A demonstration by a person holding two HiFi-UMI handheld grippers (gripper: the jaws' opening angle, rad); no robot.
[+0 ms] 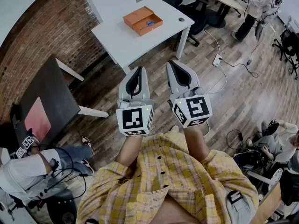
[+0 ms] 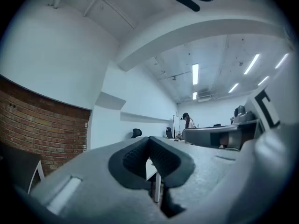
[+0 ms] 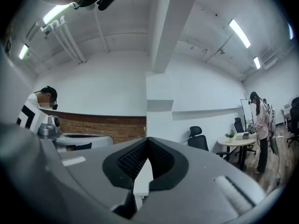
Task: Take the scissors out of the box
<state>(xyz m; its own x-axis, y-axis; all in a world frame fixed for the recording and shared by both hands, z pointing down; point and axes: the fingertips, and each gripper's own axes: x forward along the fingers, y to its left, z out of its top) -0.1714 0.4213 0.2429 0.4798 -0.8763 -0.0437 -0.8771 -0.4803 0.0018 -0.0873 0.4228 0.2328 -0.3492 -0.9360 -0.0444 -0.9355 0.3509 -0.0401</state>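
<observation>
Pointing level toward the white table (image 1: 117, 41), the left gripper (image 1: 138, 70) has its jaws together, empty. Well ahead, the open orange box (image 1: 134, 17) holds the scissors (image 1: 149, 23), which are too small to make out clearly. The right gripper (image 1: 171, 63) is likewise closed on nothing.

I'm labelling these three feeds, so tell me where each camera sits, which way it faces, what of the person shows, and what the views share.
Head view: on the person's head, looking steeply down at the left gripper, right gripper, forearms and checked shirt; orange box on the white table ahead.
Left gripper view: rides that gripper, level along its shut jaws toward the brick wall; the right gripper shows alongside.
Right gripper view: level along shut jaws, toward a white wall and office chair.
Shared: brick wall, in all three.
</observation>
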